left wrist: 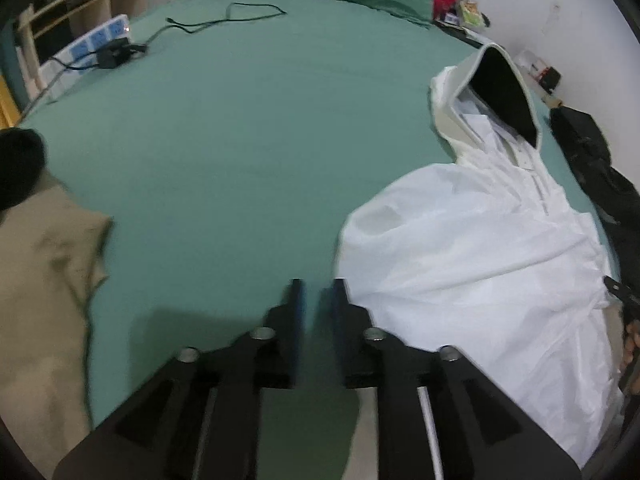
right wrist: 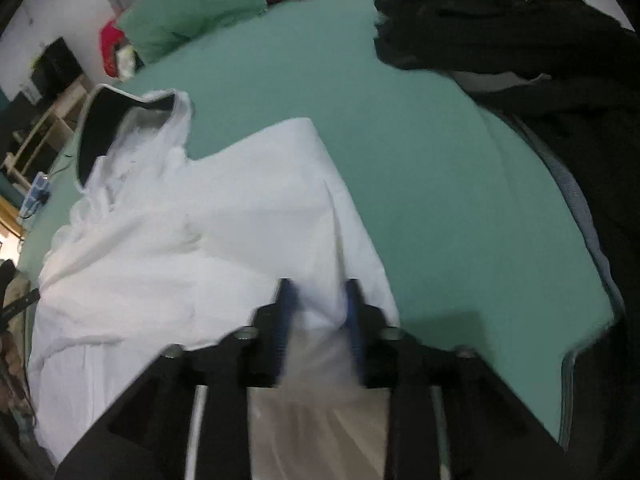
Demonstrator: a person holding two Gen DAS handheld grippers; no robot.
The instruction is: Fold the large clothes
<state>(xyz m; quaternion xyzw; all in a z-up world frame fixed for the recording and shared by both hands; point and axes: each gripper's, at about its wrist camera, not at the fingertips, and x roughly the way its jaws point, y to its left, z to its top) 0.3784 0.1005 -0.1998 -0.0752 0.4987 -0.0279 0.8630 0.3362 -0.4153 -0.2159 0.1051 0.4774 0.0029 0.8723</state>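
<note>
The folding looks barely started to me: the white hooded jacket (left wrist: pixel 480 264) lies rumpled on the green bedsheet (left wrist: pixel 240 140), its body bunched in soft ridges, the hood (left wrist: pixel 500 92) propped up at the far end with its dark lining showing, and no clean crease anywhere that I can make out. The right gripper (right wrist: pixel 318 300) sits over the near edge of the jacket (right wrist: pixel 200 220) with a fold of thin white cloth between its blue-padded fingers (right wrist: pixel 288 304), which stand a little apart; whether they truly pinch it I cannot tell through the blur. The left gripper (left wrist: pixel 318 296) hangs over bare sheet just beside the jacket's edge, its fingers slightly parted and holding nothing. The fabric reads as light, slippery, faintly glossy stuff that billows rather than lies flat. A beige garment (left wrist: pixel 44 272) waits at the left, dark clothes (right wrist: pixel 540 60) heap at the right, so most of the work seems left
</note>
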